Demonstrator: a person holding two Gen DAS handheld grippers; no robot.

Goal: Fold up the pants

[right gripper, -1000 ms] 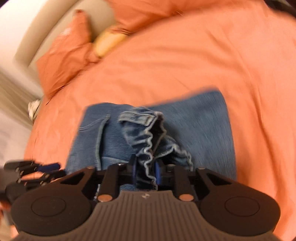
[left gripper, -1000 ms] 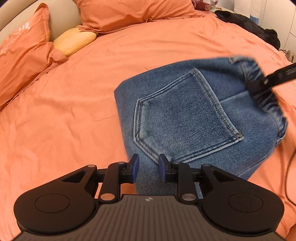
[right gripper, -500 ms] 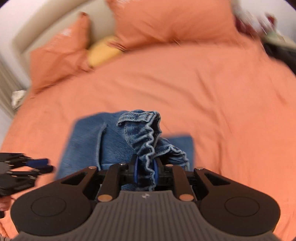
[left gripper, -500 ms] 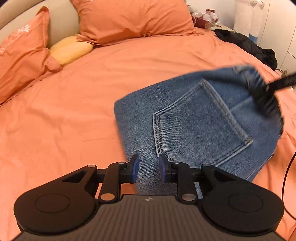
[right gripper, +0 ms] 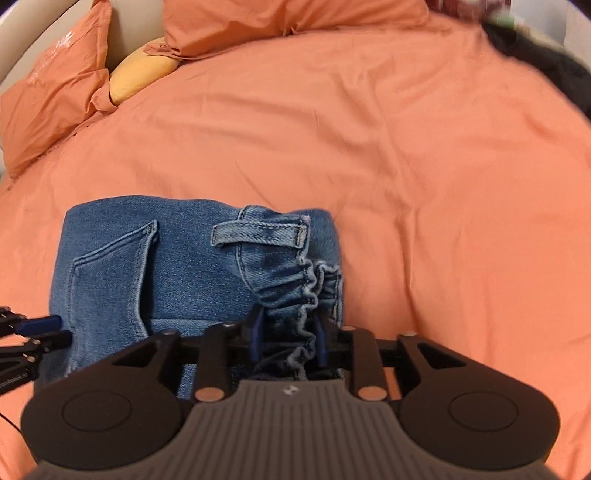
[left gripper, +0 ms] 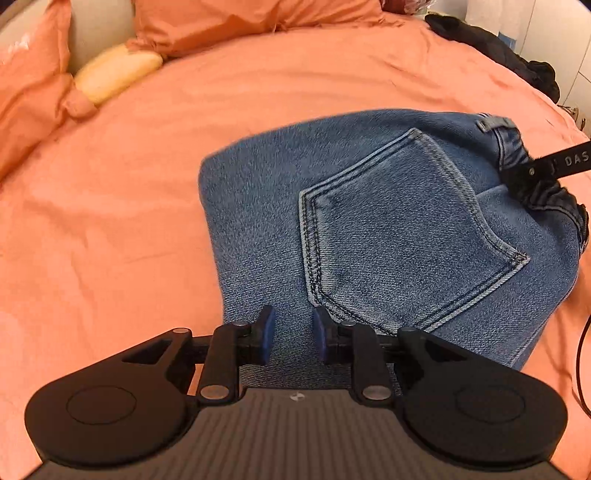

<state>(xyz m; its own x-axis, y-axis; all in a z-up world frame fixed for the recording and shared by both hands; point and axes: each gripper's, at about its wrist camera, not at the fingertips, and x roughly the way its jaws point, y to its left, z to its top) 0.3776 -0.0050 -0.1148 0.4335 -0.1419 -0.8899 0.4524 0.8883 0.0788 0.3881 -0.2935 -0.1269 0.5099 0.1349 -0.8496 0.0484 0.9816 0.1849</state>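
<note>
Folded blue denim pants lie on the orange bed, back pocket facing up. My left gripper hovers at the pants' near edge, its jaws a little apart with nothing between them. My right gripper is shut on the bunched elastic waistband, below the belt loop. In the left wrist view the right gripper clamps the waistband at the far right. In the right wrist view the left gripper shows at the pants' left edge.
The orange bed sheet spreads all around. Orange pillows and a yellow cushion lie at the headboard. Dark clothing sits at the far right edge. A black cable runs at the right.
My right gripper has swung right and lowered the waistband, which now lies flatter on the folded pants. The left gripper has stayed open at the near edge.
</note>
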